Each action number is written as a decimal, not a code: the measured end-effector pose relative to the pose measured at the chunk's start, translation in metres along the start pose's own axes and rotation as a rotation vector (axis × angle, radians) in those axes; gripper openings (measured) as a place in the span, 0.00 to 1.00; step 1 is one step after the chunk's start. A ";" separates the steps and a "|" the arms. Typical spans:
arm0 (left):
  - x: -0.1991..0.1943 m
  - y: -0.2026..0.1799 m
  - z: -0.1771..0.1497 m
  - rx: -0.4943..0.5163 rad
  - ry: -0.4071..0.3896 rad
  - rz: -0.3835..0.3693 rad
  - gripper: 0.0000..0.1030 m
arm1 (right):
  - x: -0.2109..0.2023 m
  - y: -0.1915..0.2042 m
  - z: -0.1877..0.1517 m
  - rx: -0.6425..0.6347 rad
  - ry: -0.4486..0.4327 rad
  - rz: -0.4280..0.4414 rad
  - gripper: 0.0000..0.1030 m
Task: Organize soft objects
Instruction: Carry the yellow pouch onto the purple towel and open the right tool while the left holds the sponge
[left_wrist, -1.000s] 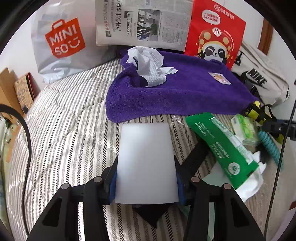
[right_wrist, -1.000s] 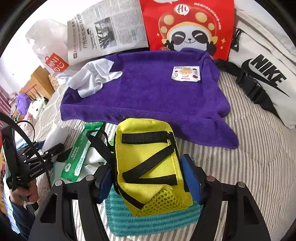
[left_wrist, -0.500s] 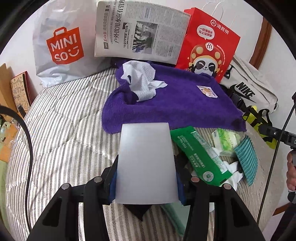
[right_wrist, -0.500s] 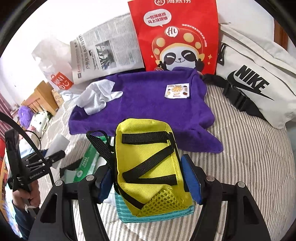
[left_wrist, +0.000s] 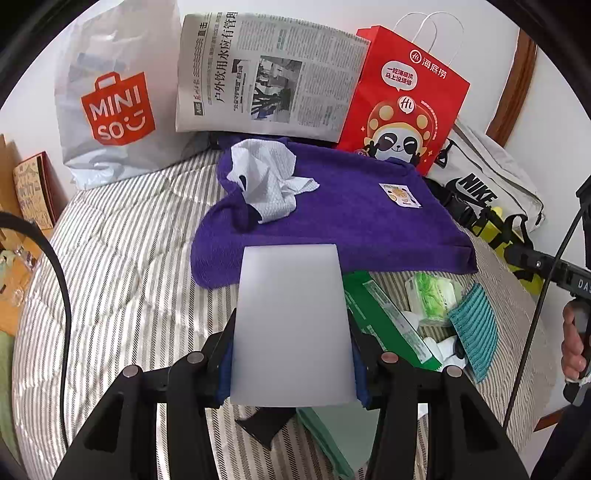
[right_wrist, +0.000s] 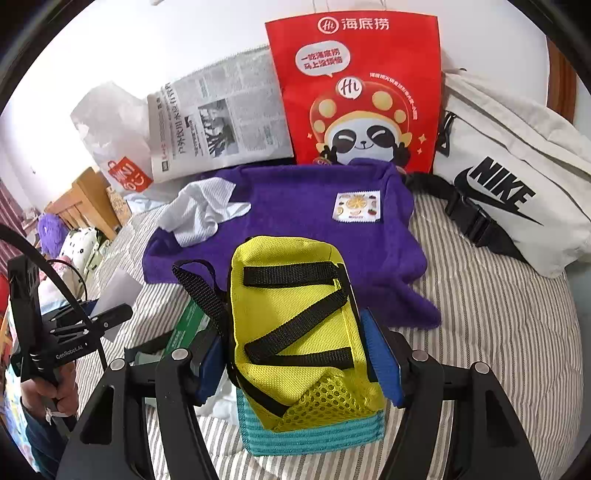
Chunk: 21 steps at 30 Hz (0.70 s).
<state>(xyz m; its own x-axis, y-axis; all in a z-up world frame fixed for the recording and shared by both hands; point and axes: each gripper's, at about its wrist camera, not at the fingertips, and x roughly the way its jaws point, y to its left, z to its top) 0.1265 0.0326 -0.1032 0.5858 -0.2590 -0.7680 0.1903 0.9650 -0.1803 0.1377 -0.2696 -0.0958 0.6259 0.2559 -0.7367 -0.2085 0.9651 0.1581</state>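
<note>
MINISO: white plastic bag (left_wrist: 107, 110) | NIKE: cream bag (right_wrist: 506, 188) | GenRobot.AI: left gripper handle (right_wrist: 72, 352)

Fluffy purple towel (left_wrist: 343, 225); woven yellow pouch (right_wrist: 299, 325) with mesh.

A white wall (left_wrist: 491, 48) stands behind a bed whose striped quilt (left_wrist: 122, 258) covers the whole foreground. A curved brown wooden headboard edge (left_wrist: 511, 88) shows against the wall at the right. To the left, beside the bed, sits light wooden furniture (right_wrist: 86, 199). Bright, even daylight fills the room, washing out the wall (right_wrist: 92, 48) at upper left.
</note>
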 end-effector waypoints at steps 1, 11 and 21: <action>0.000 0.000 0.002 0.001 -0.002 0.001 0.46 | 0.001 -0.001 0.003 0.000 -0.002 -0.004 0.65; 0.003 0.003 0.011 -0.007 -0.011 -0.013 0.46 | 0.025 -0.008 0.029 -0.015 -0.001 -0.033 0.65; 0.010 0.008 0.027 -0.007 -0.021 -0.014 0.46 | 0.064 -0.016 0.057 -0.050 0.025 -0.081 0.65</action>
<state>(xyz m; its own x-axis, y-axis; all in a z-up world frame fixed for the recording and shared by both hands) 0.1555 0.0369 -0.0955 0.5994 -0.2733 -0.7524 0.1929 0.9615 -0.1956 0.2245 -0.2655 -0.1080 0.6233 0.1751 -0.7622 -0.1958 0.9785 0.0647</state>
